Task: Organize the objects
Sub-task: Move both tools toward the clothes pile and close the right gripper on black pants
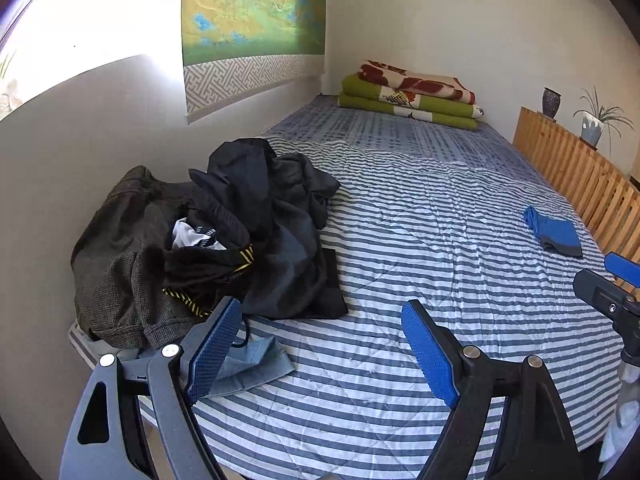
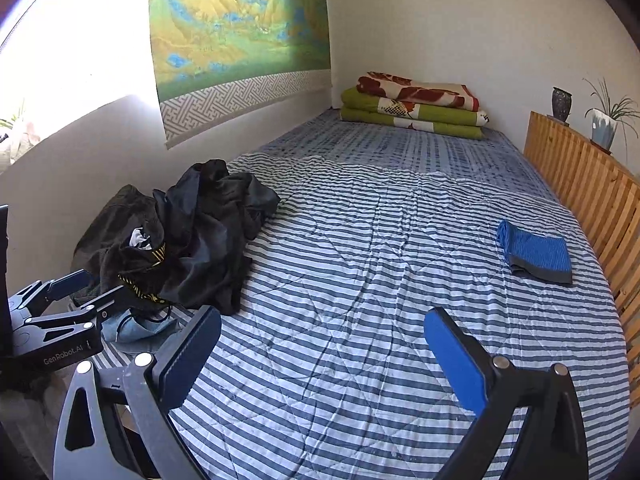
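A heap of dark clothes (image 1: 224, 232) (image 2: 188, 240) lies on the left side of the striped bed (image 1: 420, 240) (image 2: 380, 280), with a pale blue garment (image 1: 248, 364) (image 2: 136, 330) under its near edge. A folded blue garment (image 1: 556, 232) (image 2: 538, 254) rests alone near the bed's right side. My left gripper (image 1: 324, 344) is open just in front of the heap, its left pad over the pale blue garment, holding nothing. My right gripper (image 2: 324, 356) is open above bare quilt. The left gripper (image 2: 80, 292) also shows at the right wrist view's left edge.
Folded green and red-patterned quilts (image 1: 412, 96) (image 2: 416, 108) are stacked at the bed's far end. A wooden slatted rail (image 1: 580, 168) (image 2: 592, 204) runs along the right side, carrying a dark vase (image 1: 551, 101) and a potted plant (image 2: 606, 120). A wall with a landscape scroll (image 1: 252, 20) bounds the left.
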Demonstrator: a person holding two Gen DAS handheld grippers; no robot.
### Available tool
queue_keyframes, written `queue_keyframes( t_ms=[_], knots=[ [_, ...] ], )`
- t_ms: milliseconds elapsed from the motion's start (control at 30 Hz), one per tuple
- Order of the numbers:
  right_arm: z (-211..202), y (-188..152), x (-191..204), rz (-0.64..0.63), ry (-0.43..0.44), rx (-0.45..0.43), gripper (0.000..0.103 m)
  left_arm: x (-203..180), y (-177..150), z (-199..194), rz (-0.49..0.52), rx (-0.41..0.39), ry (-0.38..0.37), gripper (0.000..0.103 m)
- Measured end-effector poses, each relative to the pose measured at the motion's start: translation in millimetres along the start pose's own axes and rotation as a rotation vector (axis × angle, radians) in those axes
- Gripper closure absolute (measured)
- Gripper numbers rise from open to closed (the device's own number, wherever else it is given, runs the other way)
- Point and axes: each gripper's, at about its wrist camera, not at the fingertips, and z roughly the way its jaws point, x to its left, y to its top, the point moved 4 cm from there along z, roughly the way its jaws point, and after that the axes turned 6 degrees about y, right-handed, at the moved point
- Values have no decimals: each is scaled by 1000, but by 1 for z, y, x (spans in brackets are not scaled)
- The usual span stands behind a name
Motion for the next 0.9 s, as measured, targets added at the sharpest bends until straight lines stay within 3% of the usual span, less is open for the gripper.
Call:
queue_keyframes(
  t_ms=[233, 533, 633, 900],
  knots=[
    [45, 22, 28, -17, 62, 44, 13, 57, 16, 23, -61, 1, 52, 18],
    [115, 48, 87, -113, 146, 96, 18, 164, 21, 61, -207, 32, 165, 24],
    [145, 52, 107, -116, 201, 147, 28, 192, 18, 75, -231, 47, 194, 27],
    [227, 57, 178, -100, 350, 281, 31, 228, 3, 120, -284, 118, 193, 38]
  ],
)
